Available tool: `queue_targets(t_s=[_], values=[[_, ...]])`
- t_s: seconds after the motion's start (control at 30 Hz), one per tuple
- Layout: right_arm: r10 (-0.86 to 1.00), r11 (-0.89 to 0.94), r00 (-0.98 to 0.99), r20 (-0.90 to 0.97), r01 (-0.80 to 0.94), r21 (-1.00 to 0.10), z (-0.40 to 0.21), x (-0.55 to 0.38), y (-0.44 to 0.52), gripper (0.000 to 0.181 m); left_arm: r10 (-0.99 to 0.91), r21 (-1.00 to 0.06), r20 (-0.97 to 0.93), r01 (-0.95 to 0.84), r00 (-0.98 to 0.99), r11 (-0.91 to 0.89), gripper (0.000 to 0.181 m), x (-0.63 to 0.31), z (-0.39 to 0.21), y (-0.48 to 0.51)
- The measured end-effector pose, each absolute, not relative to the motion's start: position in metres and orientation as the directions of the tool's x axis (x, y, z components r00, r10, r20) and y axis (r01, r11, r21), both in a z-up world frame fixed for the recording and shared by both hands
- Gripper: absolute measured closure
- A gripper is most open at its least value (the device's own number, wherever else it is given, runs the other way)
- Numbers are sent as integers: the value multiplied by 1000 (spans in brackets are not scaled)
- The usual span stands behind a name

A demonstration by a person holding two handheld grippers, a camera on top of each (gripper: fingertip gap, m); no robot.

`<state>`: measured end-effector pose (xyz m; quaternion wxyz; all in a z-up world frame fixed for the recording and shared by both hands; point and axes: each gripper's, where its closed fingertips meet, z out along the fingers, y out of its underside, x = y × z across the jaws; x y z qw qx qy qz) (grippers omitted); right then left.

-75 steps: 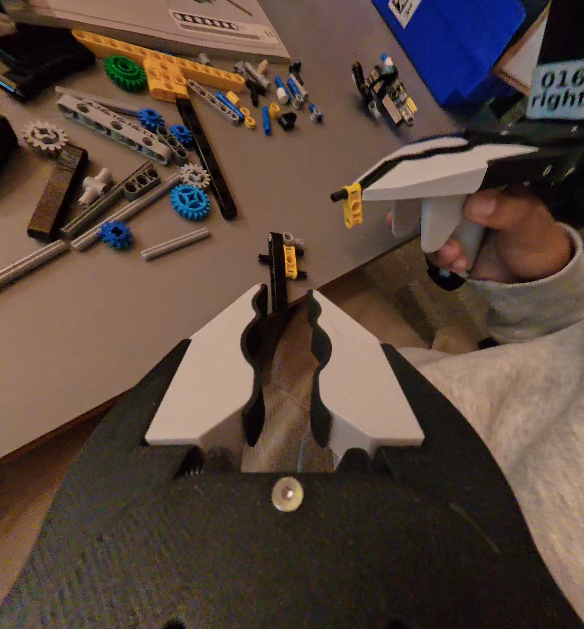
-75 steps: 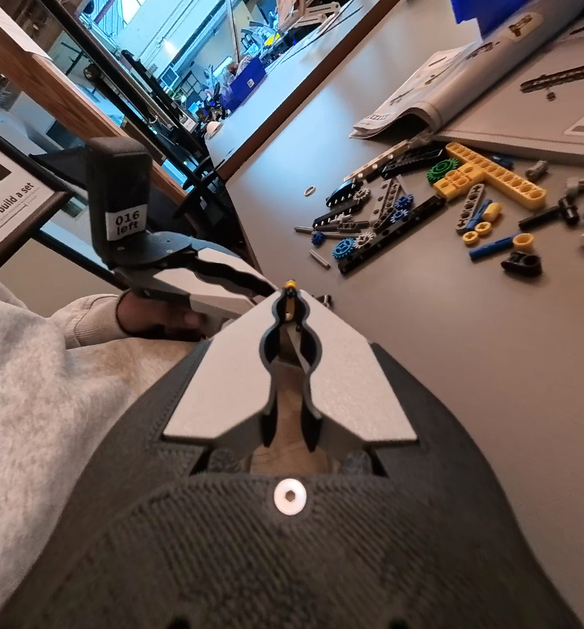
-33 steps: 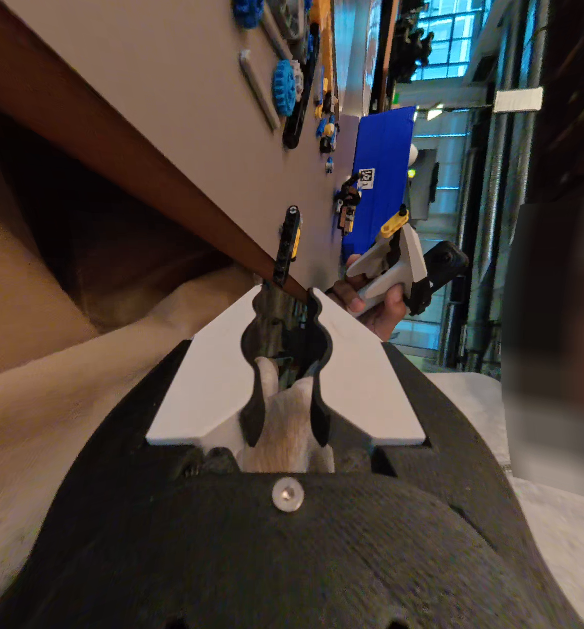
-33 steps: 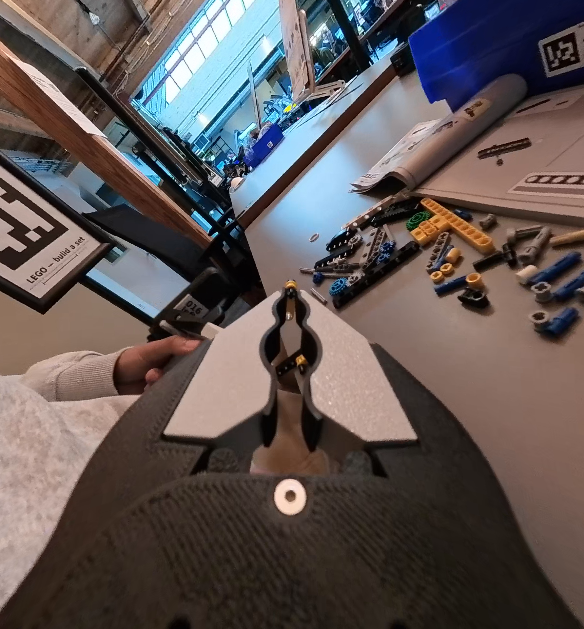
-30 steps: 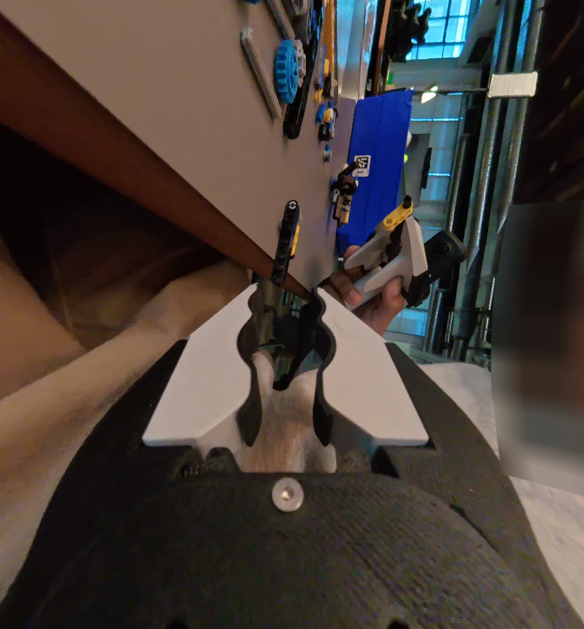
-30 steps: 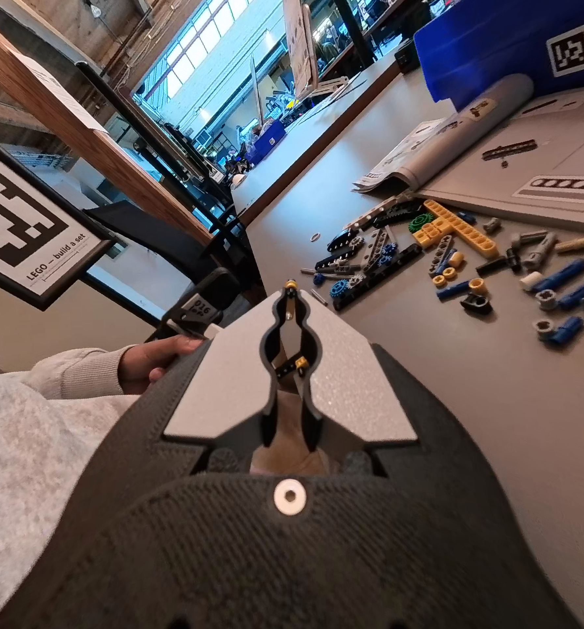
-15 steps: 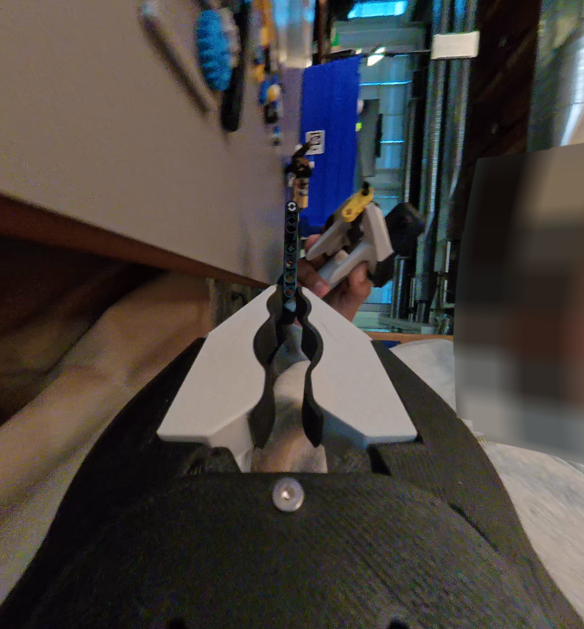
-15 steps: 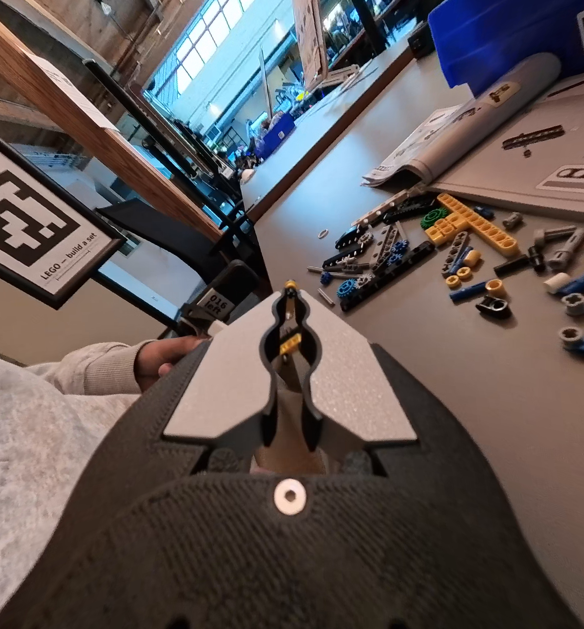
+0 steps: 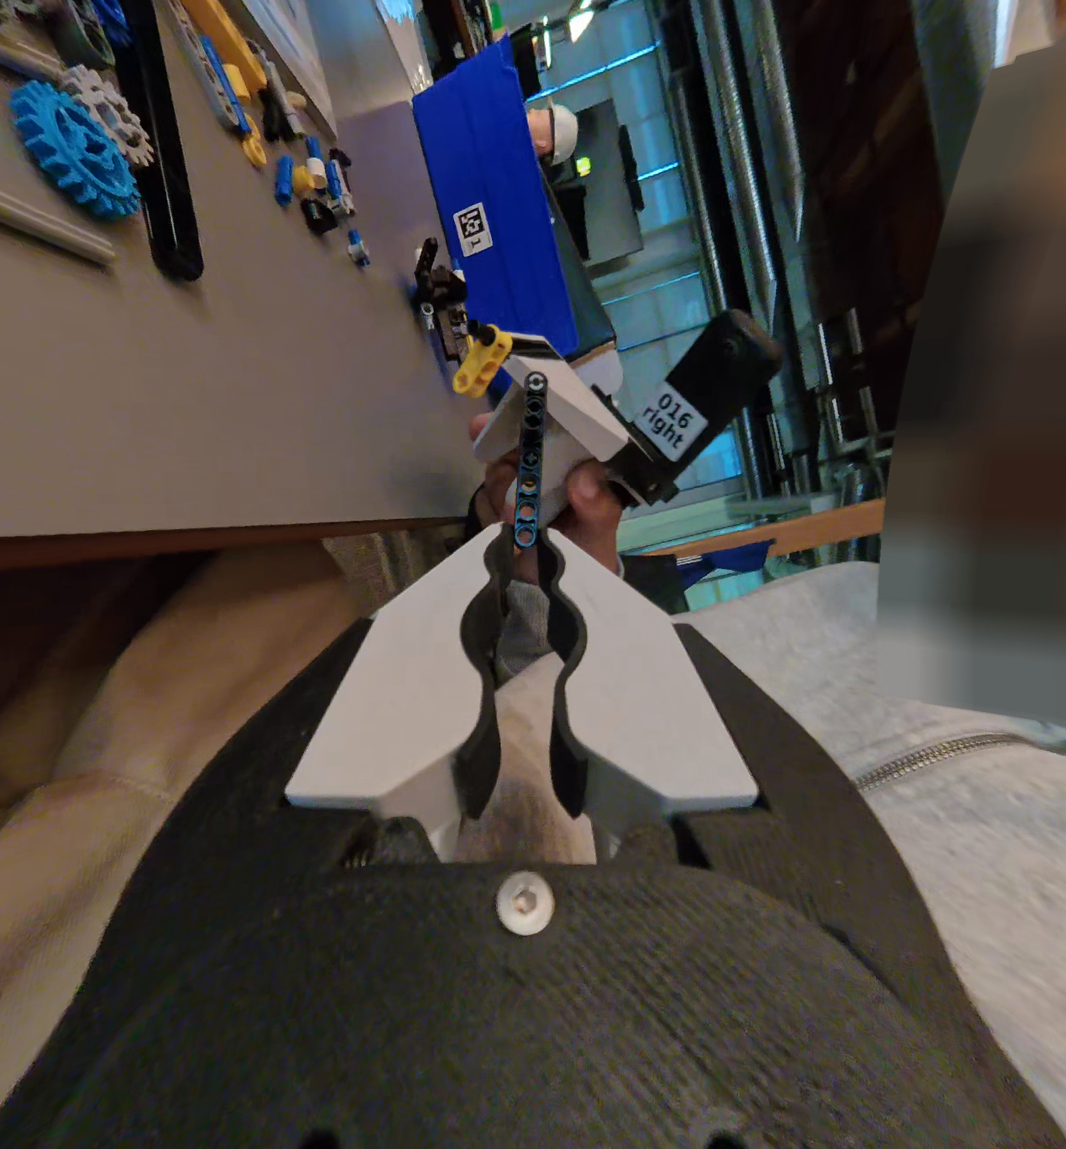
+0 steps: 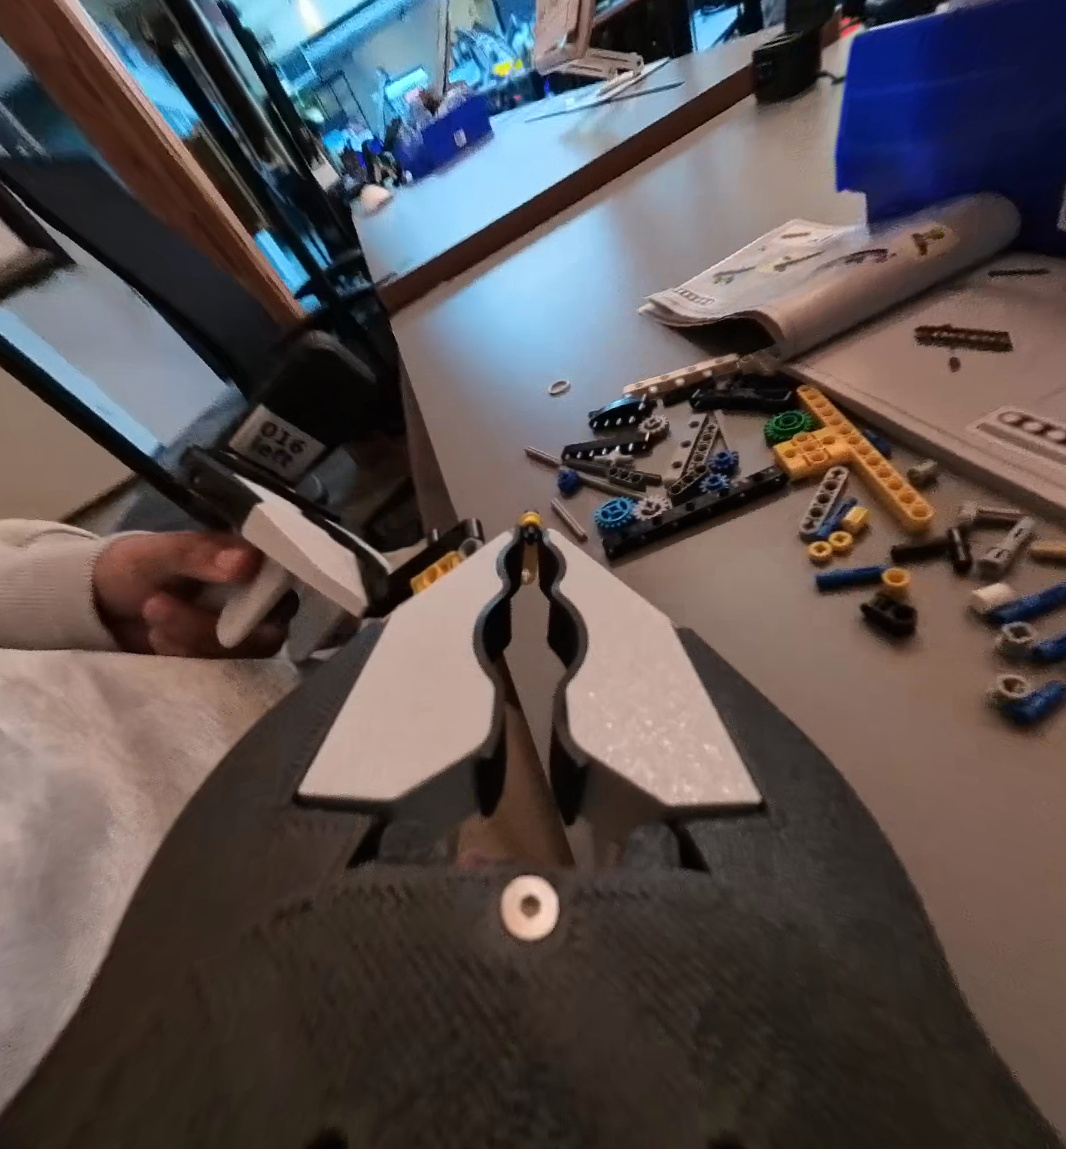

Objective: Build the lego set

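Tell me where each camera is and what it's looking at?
Left wrist view: rides the left gripper, looking along its fingers at the black beam it holds; a hand and grey sleeve show.
Right wrist view: rides the right gripper, looking across the table at loose parts; it pinches a yellow connector; a hand shows.
Shared: both grippers, beam, connector, blue bin.

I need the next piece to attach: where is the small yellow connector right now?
In the left wrist view the yellow connector is pinched at the tip of the right claw, in the air by the table edge, beyond the black beam.
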<state>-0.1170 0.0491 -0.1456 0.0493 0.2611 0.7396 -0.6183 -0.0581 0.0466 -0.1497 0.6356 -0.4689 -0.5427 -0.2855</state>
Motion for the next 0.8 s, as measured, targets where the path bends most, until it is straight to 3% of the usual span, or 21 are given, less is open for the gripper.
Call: queue_targets(t_s=[0.1, 0.8], values=[[347, 138, -879, -327, 393, -909, -146, -115, 46, 179, 163, -300, 953, 876, 256, 378, 177, -56, -152, 45], [233, 119, -884, -406, 440, -890, -144, -101, 36, 180, 153, -345, 937, 889, 313, 299, 176, -51, -157, 45]])
